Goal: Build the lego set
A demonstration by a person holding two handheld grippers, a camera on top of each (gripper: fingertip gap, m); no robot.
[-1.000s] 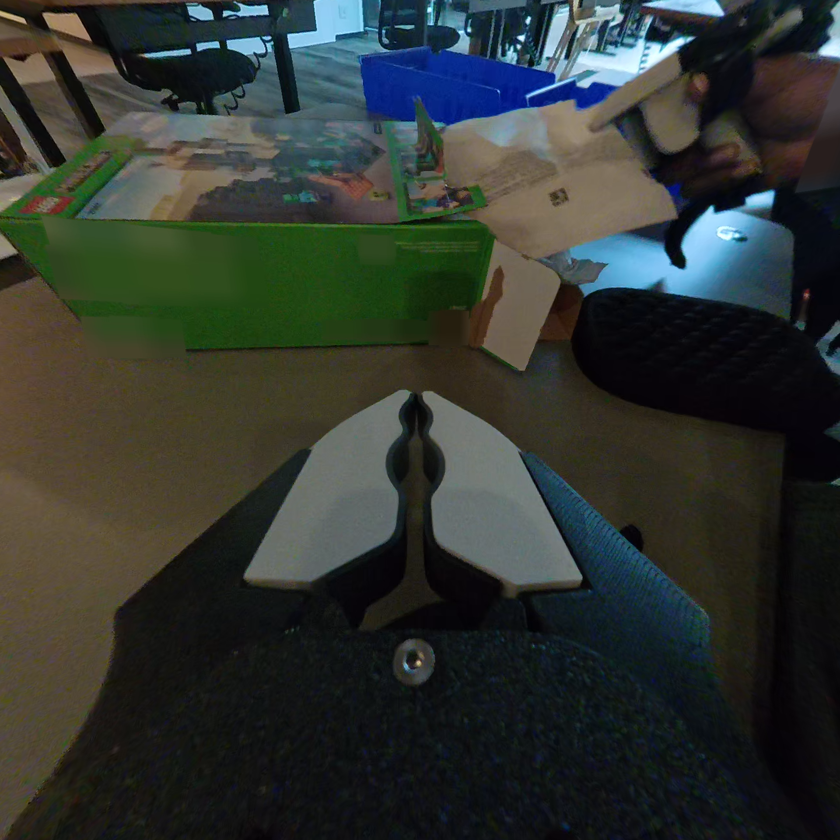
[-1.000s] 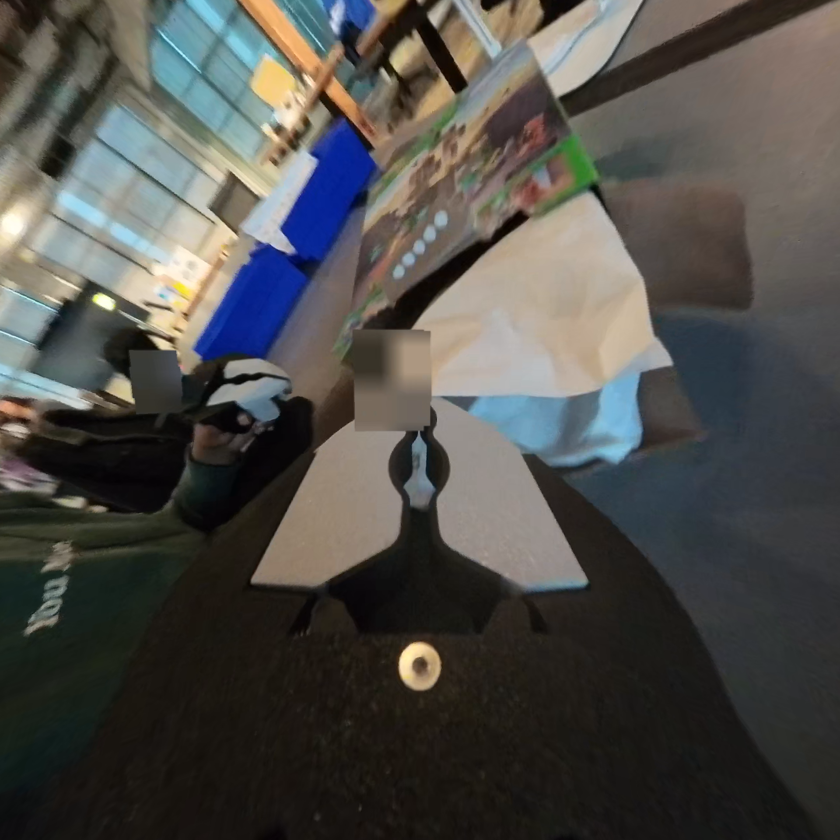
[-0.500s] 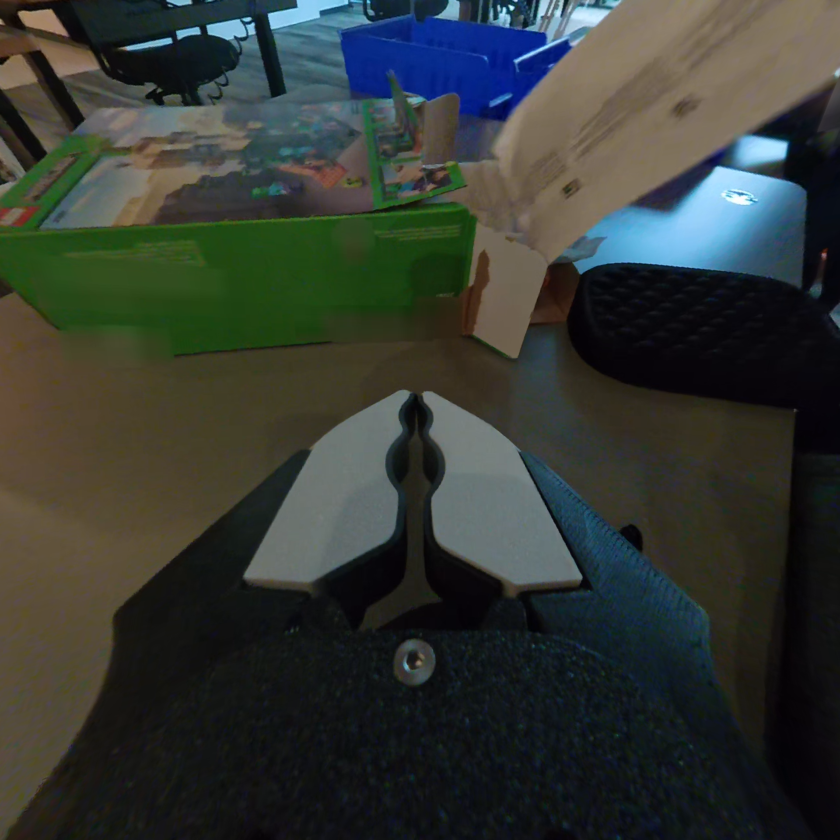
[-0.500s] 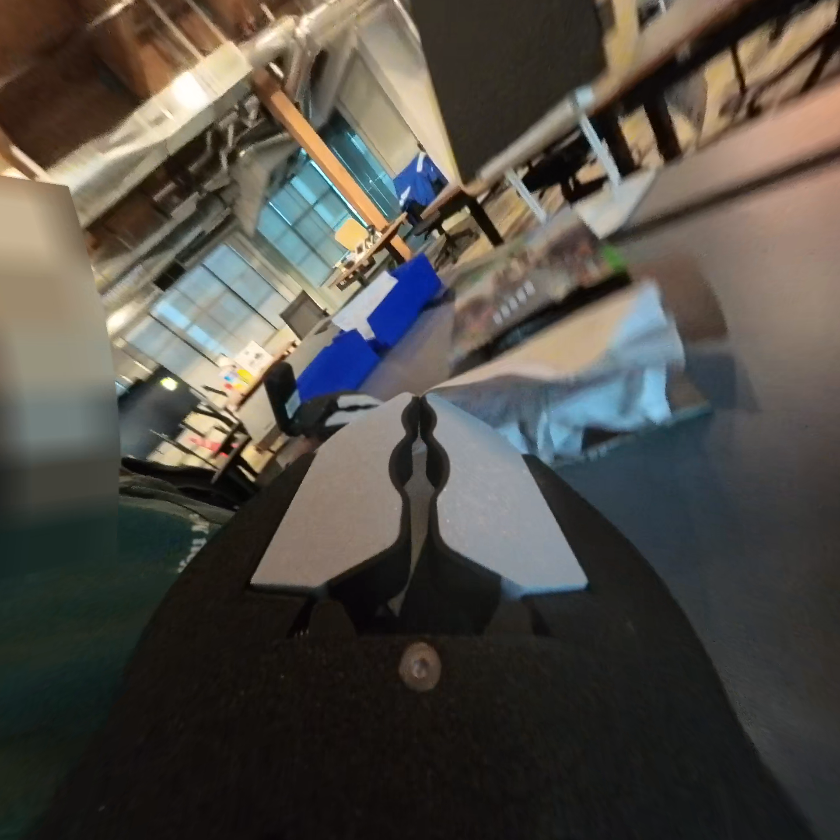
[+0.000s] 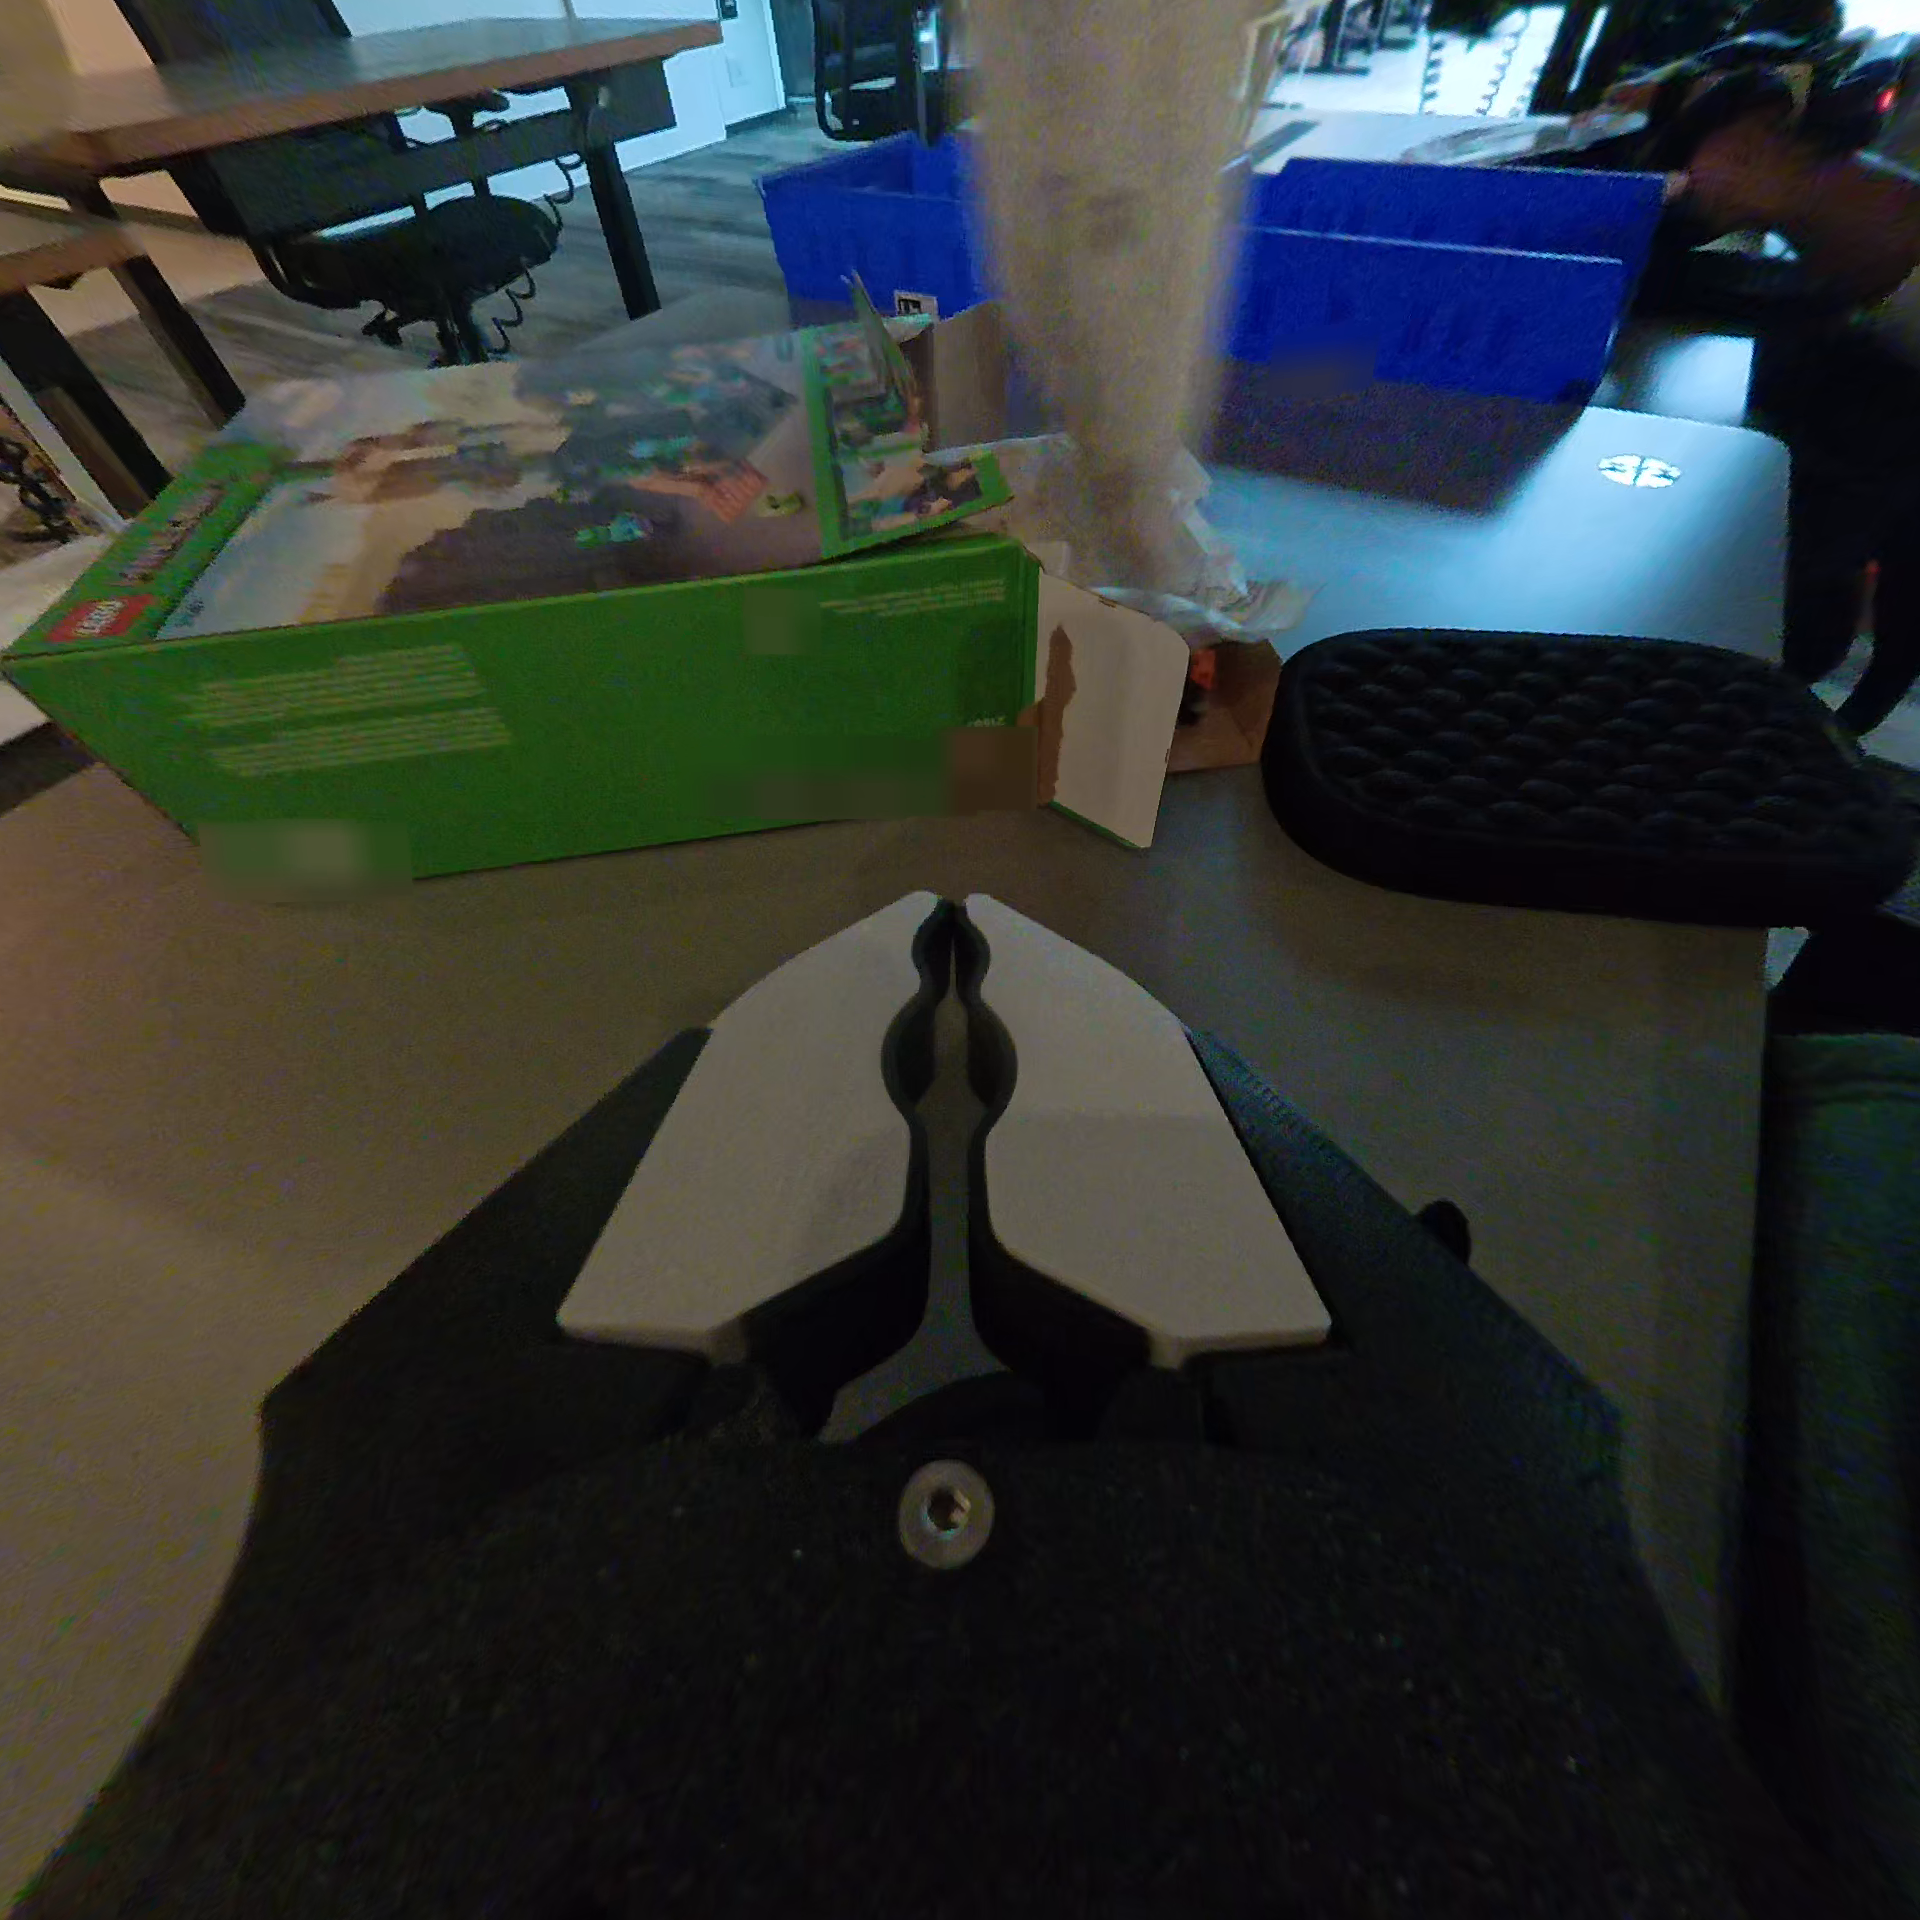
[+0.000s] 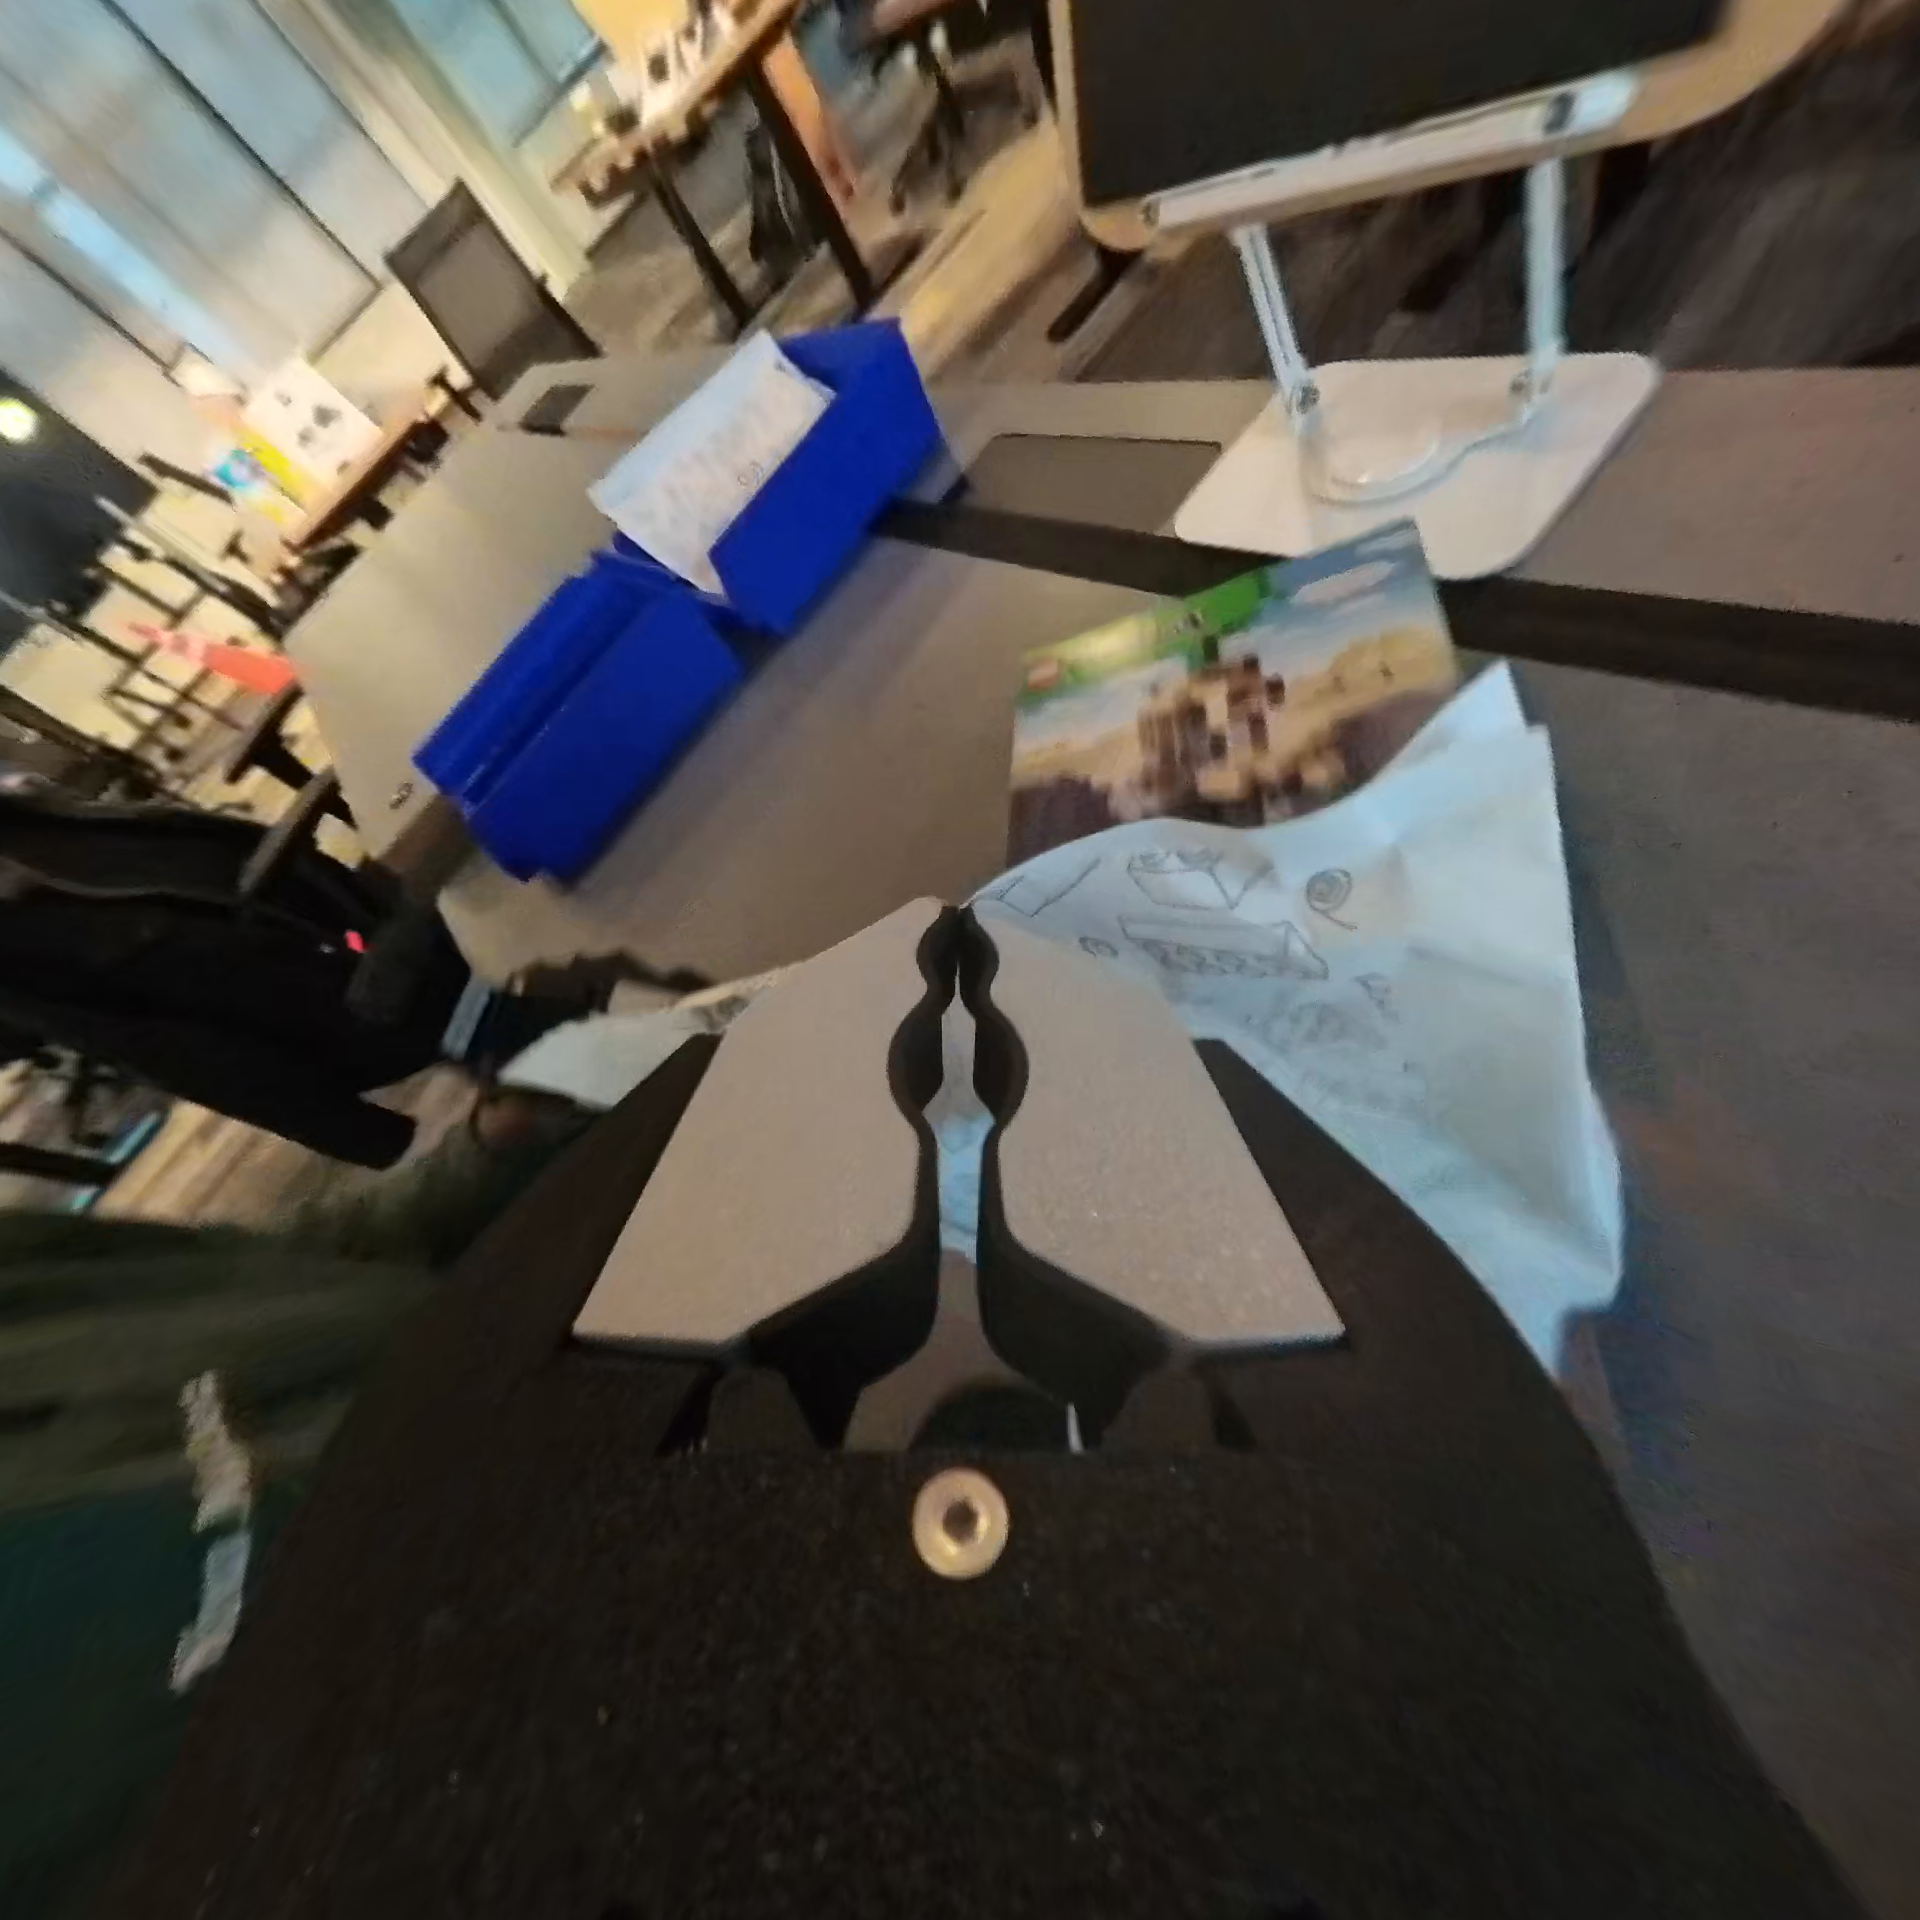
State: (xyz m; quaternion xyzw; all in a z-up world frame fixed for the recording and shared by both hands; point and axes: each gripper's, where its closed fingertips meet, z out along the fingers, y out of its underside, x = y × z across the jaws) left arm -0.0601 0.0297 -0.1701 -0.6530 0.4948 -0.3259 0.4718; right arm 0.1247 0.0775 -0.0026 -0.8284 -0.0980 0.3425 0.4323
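The green lego box [image 5: 582,707] lies on the grey table [image 5: 312,1091], its right end flap open. My left gripper [image 5: 952,906] is shut and empty, low over the table in front of the box. My right gripper [image 6: 954,914] is shut on the edge of a white paper bag [image 6: 1351,997] printed with line drawings. In the left wrist view the bag [image 5: 1091,312] hangs blurred and upright above the box's open end. The box top also shows in the right wrist view [image 6: 1226,707], behind the bag.
A black mesh pad [image 5: 1558,769] lies right of the box, with a closed laptop [image 5: 1642,478] behind it. Blue bins [image 5: 1434,281] stand at the back. A white monitor stand [image 6: 1434,436] is beyond the box. A person [image 5: 1787,145] is at the far right. Some 25 cm of space lies between my two pairs of fingers.
The right gripper has swung and lifted the paper bag, which went from slanting beside the box to hanging upright over its open end. The left gripper has hardly moved.
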